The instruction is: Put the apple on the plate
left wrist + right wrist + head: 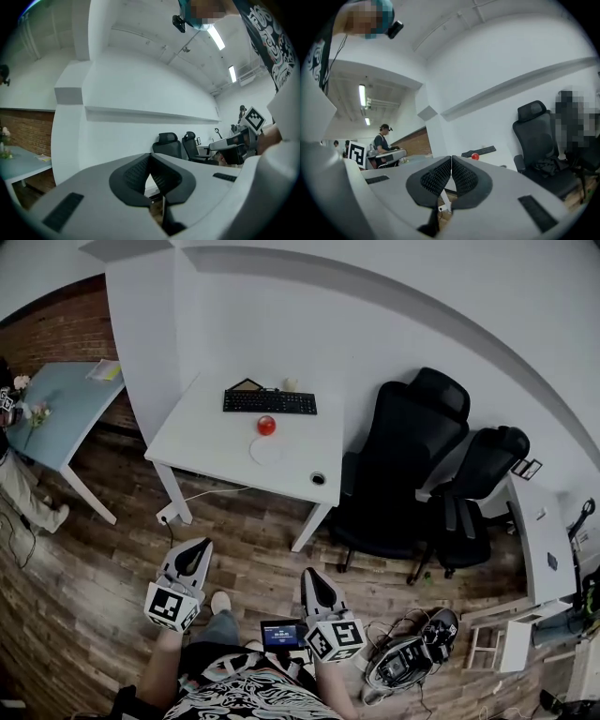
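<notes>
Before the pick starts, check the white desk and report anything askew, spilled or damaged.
Nothing stands out. The apple sits on the desk between the keyboard and the empty plate; nothing looks spilled or tipped.

Open wood floor (253,540) lies between the left gripper (199,547), the right gripper (309,576) and the white table (202,442), with only a socket strip (167,515) and its cable by the near-left leg. The table's near edge is unblocked. The apple (266,426) has bare top to its left and right; the keyboard (270,402) closes off its far side, and the plate (267,451) lies flat on its near side. A small dark round thing (318,478) sits by the near-right corner. Two black chairs (403,451) crowd the table's right end; the blue table (66,413) stands well apart at left
</notes>
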